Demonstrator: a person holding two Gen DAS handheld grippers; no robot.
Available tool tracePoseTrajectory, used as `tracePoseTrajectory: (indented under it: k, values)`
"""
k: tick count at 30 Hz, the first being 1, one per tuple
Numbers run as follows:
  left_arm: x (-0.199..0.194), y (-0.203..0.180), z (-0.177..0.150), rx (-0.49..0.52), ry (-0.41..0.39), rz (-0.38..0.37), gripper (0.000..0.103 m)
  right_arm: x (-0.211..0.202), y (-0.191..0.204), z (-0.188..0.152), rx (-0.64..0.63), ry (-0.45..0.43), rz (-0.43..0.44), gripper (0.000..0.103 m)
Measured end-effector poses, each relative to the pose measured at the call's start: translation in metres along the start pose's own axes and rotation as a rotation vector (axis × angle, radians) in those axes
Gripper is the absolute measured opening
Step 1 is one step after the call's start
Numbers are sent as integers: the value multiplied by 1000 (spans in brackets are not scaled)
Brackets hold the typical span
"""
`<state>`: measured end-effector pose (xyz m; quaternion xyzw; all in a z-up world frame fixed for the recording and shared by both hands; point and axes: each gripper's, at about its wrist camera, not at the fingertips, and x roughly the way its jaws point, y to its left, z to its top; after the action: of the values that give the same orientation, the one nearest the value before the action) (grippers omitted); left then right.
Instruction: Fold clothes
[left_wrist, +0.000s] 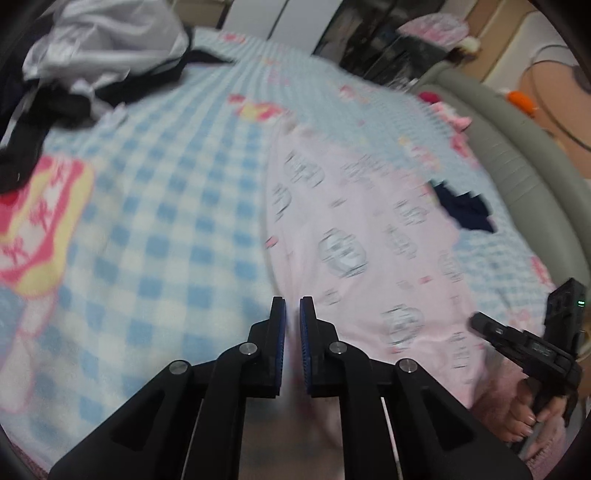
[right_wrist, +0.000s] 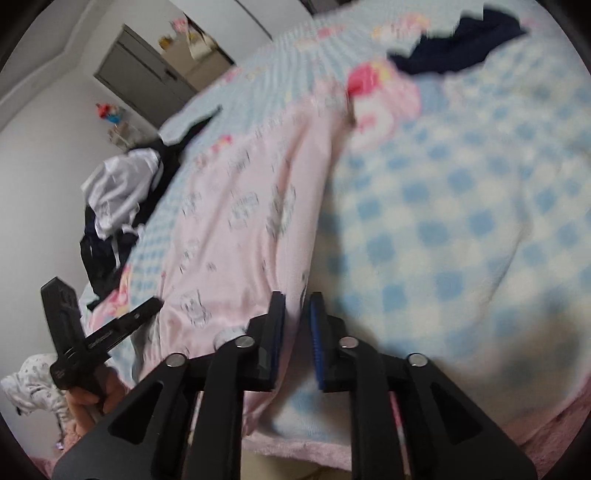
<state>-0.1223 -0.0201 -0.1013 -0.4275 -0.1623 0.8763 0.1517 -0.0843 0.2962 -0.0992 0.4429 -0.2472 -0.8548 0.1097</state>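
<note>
Soft pink printed garment pinched in both near-closed tongs, left and right; fleecy checked blanket beneath

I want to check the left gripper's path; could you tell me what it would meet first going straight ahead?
Probably the pink printed garment on the checked blanket: the left gripper points along its left edge, though blur leaves depth unclear.

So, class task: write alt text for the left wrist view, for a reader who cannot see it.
The left hand-held gripper, jaws nearly closed on the near edge of a pink printed garment, points across a blue checked blanket. The right hand-held gripper reaches in at the right edge, and a pile of black and white clothes lies far left. The view is blurred.
</note>
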Motion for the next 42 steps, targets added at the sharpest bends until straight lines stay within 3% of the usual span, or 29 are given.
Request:
tracePoseTrajectory:
  k: [2,3,5,7,9,10,15,17,21,23,25,28,30,31,32,35,37,39,42]
  values:
    - [1,-20,0,74,24,-50,24,-7,1,3,-3,-42,6,21]
    - [2,-30,0,112,38,-74,34,-4,3,4,-10,-30,14,21]
    - [15,-51,-8,192,93,-56,41,10,11,2,-42,32,9,21]
    - [34,-60,-19,241,166,12,41,27,19,-6,-105,106,-50,21]
    - [49,-56,-29,265,218,101,36,32,22,-10,-131,118,-109,18]
    - [48,-53,-29,263,225,111,34,31,20,-11,-128,116,-124,18]
    - [31,-30,-22,205,212,98,22,16,2,-11,-71,89,-174,20]
    - [20,-28,-21,196,178,74,24,4,6,-10,-78,41,-183,21]
    - [11,-40,-23,248,137,52,35,-33,41,-6,-237,-164,-231,26]
    - [20,-48,-26,255,156,35,35,-29,60,-11,-301,-144,-137,26]
    - [30,-53,-30,273,183,43,35,-9,78,-20,-343,-60,-75,26]
    - [40,-53,-38,303,235,104,36,23,82,-37,-393,90,-135,23]
    - [38,-41,-37,267,264,115,32,20,70,-36,-354,106,-139,14]
    - [34,-35,-34,246,264,118,30,18,64,-36,-335,115,-140,3]
    - [29,-30,-32,229,263,125,22,17,57,-36,-316,123,-142,0]
    - [18,-23,-28,217,243,134,20,12,39,-36,-258,147,-147,0]
    - [10,-23,-24,209,212,133,22,6,34,-35,-238,143,-143,0]
    - [4,-23,-18,206,179,143,43,-5,41,-29,-258,100,-131,2]
    - [6,-23,-3,205,135,169,46,-13,51,-13,-300,54,-145,11]
